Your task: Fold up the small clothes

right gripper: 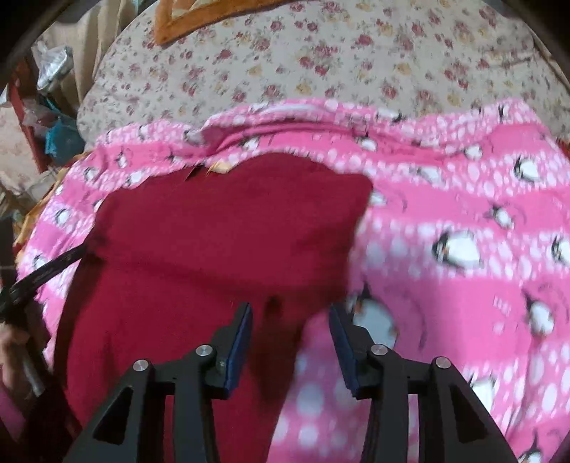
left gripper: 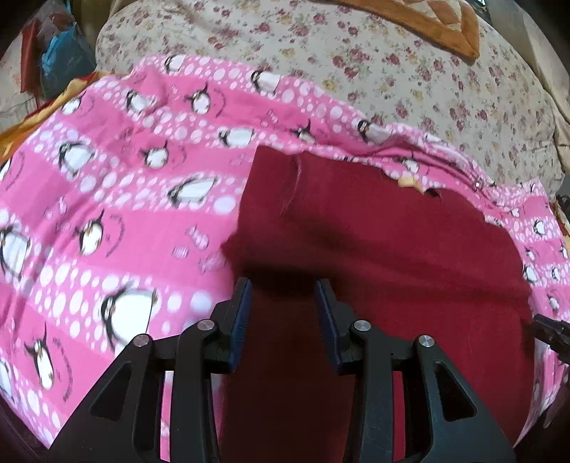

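A dark red garment (left gripper: 374, 249) lies spread flat on a pink blanket printed with penguins (left gripper: 107, 199). My left gripper (left gripper: 284, 286) hovers over the garment's left edge. Its jaws stand apart and the blue pads (left gripper: 242, 313) press on nothing. In the right wrist view the same red garment (right gripper: 213, 231) fills the middle, with the pink blanket (right gripper: 463, 231) to its right. My right gripper (right gripper: 290, 309) is open above the garment's lower right edge, where red cloth meets pink. The far top edge of the garment is slightly rumpled.
Beyond the pink blanket lies a cream floral bedsheet (left gripper: 374, 60) with an orange blanket (left gripper: 427, 21) at the back. Bags and clutter (right gripper: 50, 121) sit off the bed's left side. The other gripper's tip (right gripper: 50, 267) and a hand (right gripper: 10, 352) show at the left.
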### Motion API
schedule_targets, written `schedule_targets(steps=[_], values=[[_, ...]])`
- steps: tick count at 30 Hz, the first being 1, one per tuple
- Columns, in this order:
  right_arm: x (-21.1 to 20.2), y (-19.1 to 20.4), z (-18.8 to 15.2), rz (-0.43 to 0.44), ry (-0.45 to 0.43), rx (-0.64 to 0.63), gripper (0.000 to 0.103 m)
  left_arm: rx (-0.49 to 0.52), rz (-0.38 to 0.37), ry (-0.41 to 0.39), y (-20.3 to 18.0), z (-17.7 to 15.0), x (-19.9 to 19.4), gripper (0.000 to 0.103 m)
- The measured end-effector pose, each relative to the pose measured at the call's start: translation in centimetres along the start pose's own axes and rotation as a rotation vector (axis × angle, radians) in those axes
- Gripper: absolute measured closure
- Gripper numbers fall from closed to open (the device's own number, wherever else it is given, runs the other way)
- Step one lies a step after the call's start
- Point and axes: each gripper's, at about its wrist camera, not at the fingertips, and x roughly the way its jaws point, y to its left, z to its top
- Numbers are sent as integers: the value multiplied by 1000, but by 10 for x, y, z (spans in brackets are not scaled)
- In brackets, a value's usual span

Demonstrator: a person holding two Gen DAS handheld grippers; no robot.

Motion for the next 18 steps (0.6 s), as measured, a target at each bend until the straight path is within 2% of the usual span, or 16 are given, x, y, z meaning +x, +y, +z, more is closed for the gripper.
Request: schedule_targets(steps=[2,5,8,12,15,18], values=[[-2,2,-10,18,3,-9,58,-14,15,14,4,-8,0,51],[-5,3,-17,22,-6,9,58,-31,-6,17,6,-13,-6,51],[-8,7,-23,62,-4,24,57,-32,4,2,7,-20,-14,51],[-9,17,-29,57,-1,2,57,-47,-8,14,10,-24,-15,51],[-11,21,-29,71,-7,4,57,-75,-40,8,12,-13,-17,51],[-12,26,-29,70,-1,-3,56,-111,-61,-38,14,9,-20,51]])
